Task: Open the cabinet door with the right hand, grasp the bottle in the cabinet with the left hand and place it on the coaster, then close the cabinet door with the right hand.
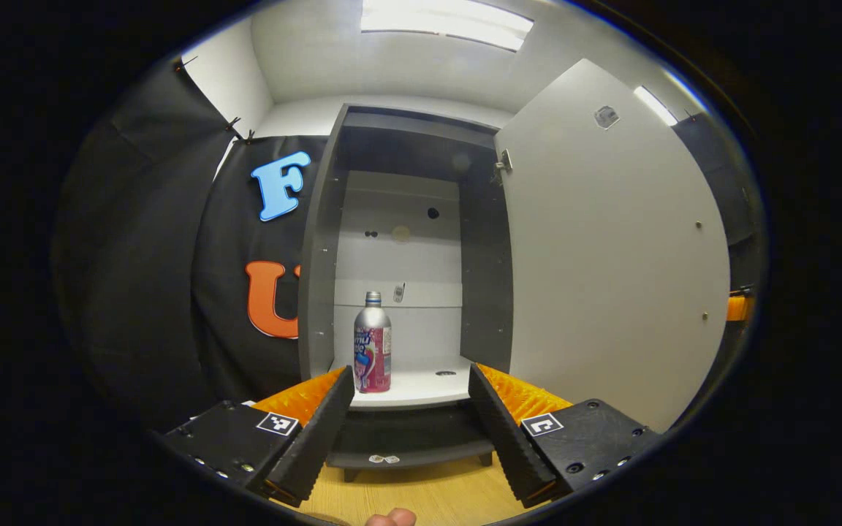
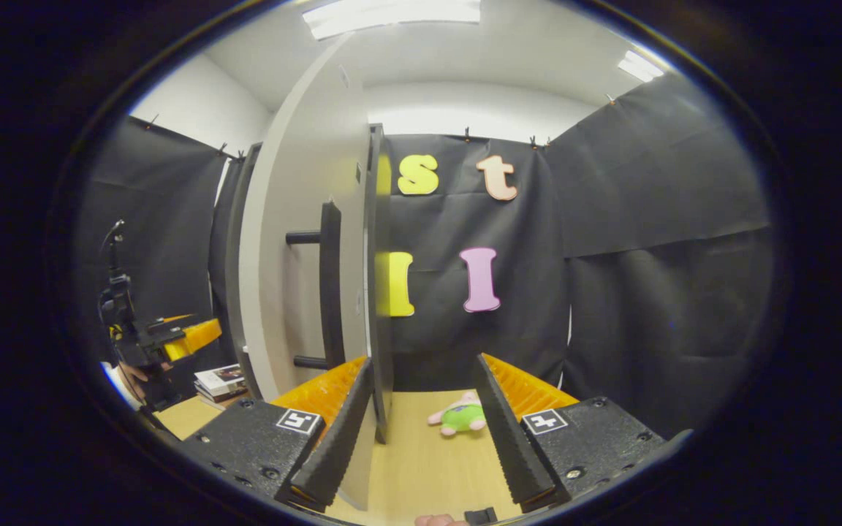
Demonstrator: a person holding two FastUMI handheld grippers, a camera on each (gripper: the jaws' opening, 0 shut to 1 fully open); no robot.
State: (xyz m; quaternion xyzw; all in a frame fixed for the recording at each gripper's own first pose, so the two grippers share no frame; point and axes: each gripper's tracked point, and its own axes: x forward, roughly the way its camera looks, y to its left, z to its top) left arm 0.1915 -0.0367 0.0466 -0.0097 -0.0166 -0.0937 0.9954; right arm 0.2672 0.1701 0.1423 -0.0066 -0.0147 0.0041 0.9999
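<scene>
Tall grey cabinet door (image 1: pixel 611 248) is swung wide open, so the silver metal bottle with a pink label (image 1: pixel 373 343) stands exposed on the cabinet's white lower shelf (image 1: pixel 421 387), near its left wall. Left gripper (image 1: pixel 411 416) sits in front of that shelf, fingers spread and empty, lined up for the reach in. Right gripper (image 2: pixel 421 424) is also spread, holding nothing, just beside the door's free edge; the black bar handle (image 2: pixel 330 285) is probably let go, contact hard to judge.
</scene>
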